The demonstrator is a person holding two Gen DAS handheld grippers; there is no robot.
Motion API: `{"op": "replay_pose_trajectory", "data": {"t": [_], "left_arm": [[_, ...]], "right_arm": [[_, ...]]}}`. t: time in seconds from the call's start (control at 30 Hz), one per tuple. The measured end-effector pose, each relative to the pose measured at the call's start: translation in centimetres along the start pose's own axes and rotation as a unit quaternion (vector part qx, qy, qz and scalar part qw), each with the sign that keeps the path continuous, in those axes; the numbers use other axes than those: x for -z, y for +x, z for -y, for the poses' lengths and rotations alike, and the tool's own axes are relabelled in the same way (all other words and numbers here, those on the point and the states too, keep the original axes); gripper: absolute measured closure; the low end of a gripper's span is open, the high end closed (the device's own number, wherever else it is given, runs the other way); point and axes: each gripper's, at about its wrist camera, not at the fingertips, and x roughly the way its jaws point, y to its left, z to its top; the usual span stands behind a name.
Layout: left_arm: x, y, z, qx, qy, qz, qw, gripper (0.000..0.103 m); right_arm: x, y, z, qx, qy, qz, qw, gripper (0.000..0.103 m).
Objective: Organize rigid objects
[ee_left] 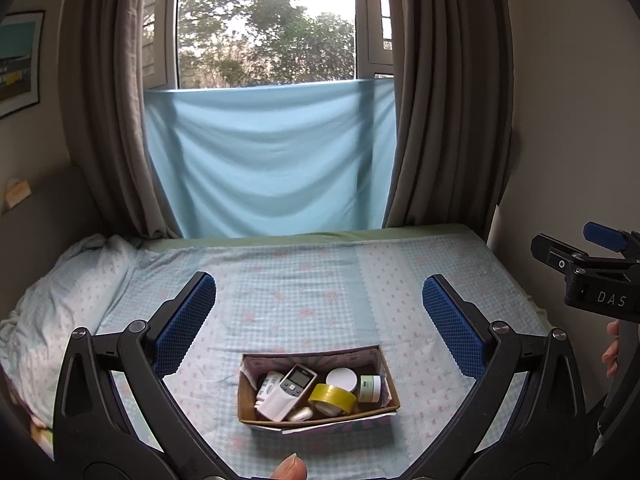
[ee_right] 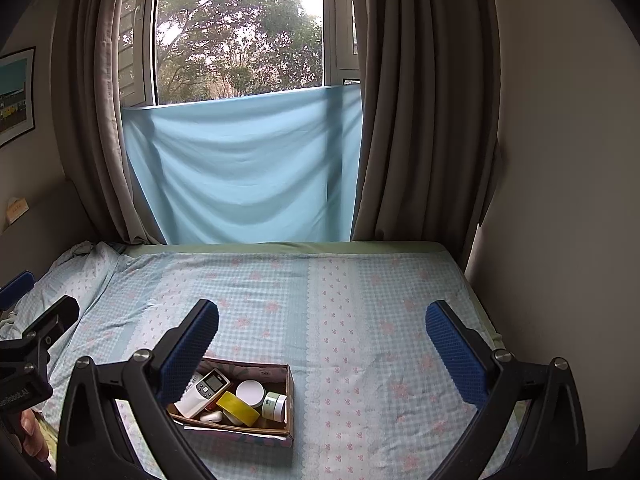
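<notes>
Since every loose item in sight already lies inside the cardboard box (ee_left: 318,390), the sorting looks either finished or about to be undone for a fresh round, and which of the two I cannot tell; the box sits on the bed (ee_left: 320,292) toward its near edge, straight ahead of the left gripper (ee_left: 318,316) and low to the left of the right gripper (ee_right: 322,340). Packed within it are a white remote with a small screen (ee_left: 287,392) lying aslant over another white device, a roll of yellow tape (ee_left: 332,398) tipped against a white-lidded jar (ee_left: 341,379), a small jar with a green label (ee_left: 369,388) at the right end, and a little white rounded case (ee_left: 301,414) by the front wall; the things touch and overlap, so any pick would call for a descent with the fingers straddling one piece, the remote being uppermost and likely easiest. Both grippers hang above the bed with their blue-padded fingers spread wide and nothing between them; neither touches the box; a fingertip shows at the bottom of the left view. Around the box the checked, flowered bedsheet is soft and slightly wrinkled, so the box may shift if nudged; a rumpled quilt (ee_left: 60,288) lies at the left; beyond hang a pale blue cloth (ee_left: 264,160) across the lower window, grey curtains (ee_left: 448,100) either side, trees outside, and a framed picture (ee_left: 18,62) on the left wall.
</notes>
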Motion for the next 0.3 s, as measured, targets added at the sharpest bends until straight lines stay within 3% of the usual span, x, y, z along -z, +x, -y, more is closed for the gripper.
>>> {"op": "replay_pose_trajectory", "data": {"t": [0.3], "left_arm": [[-0.07,0.18,-0.49,0.007,-0.009,0.011,0.9999,0.000]], "right_arm": [[-0.25,0.20,-0.10,0.001,-0.001,0.000,1.000,0.000]]}}
